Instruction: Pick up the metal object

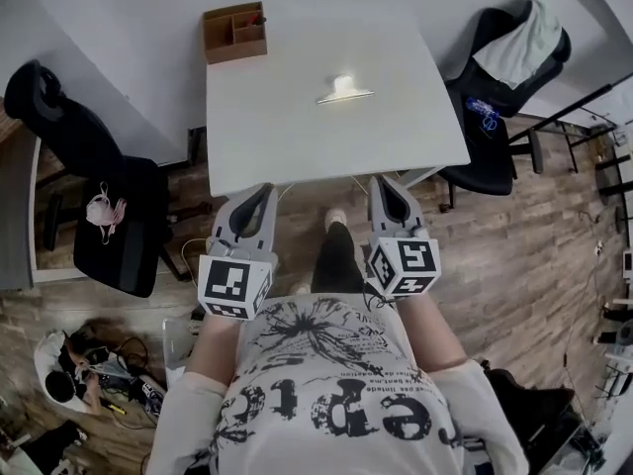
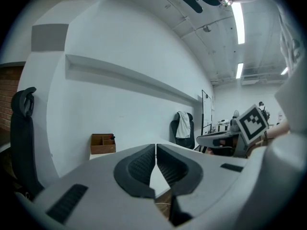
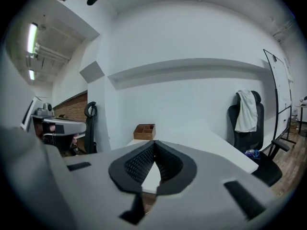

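The metal object (image 1: 344,90), a small shiny flat piece, lies on the white table (image 1: 277,137) towards its far side. Both grippers hang in front of the table's near edge, well short of the object. My left gripper (image 1: 259,192) is shut with nothing between its jaws; in the left gripper view its black pads (image 2: 144,164) meet at the tips. My right gripper (image 1: 388,184) is likewise shut and empty, pads (image 3: 165,164) touching in the right gripper view. Neither gripper view shows the metal object.
A brown wooden compartment box (image 1: 234,31) stands at the table's far left corner. A black office chair (image 1: 109,216) sits to the left, another chair (image 1: 504,77) draped with a pale garment to the right. The person's legs and a wood floor lie below the grippers.
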`<state>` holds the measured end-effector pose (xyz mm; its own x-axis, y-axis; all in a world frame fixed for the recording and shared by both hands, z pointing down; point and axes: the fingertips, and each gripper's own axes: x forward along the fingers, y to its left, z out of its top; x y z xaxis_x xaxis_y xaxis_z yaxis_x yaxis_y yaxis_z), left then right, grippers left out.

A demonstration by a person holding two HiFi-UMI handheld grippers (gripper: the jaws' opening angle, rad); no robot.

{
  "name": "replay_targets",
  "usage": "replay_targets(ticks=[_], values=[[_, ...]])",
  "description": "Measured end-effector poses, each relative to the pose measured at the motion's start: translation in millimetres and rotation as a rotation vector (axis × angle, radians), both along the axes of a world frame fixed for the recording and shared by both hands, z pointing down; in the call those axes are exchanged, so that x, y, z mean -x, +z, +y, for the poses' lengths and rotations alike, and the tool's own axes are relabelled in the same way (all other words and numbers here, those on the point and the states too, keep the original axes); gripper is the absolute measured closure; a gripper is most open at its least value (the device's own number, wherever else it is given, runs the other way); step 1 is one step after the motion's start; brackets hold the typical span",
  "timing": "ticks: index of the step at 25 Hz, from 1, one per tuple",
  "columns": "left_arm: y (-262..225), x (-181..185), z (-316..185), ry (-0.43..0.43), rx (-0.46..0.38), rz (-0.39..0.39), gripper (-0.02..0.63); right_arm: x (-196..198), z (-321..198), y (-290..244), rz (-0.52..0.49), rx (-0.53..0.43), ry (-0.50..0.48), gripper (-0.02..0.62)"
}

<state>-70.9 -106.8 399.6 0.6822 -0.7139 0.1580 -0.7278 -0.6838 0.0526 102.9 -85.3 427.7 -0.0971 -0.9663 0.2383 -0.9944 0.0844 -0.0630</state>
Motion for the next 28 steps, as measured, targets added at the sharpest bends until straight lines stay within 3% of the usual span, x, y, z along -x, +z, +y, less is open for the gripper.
replay_targets(ticks=[7, 17, 24, 28], values=[[-3, -41, -91, -0.100, -0.010, -0.013, 0.595, -35, -112, 5, -0.017, 0.034, -0.138, 0.606], [7, -96, -198, -0.236, 0.012, -0.023, 0.595, -91, -253, 62, 0.024, 0.234, -0.268, 0.603], [29, -109, -244, -0.278, 0.008, -0.026, 0.595, -95, -311, 137, 0.068, 0.393, -0.328, 0.453], [48, -108, -262, -0.318, 0.047, -0.032, 0.594, -95, -332, 185, 0.056, 0.524, -0.328, 0.360]])
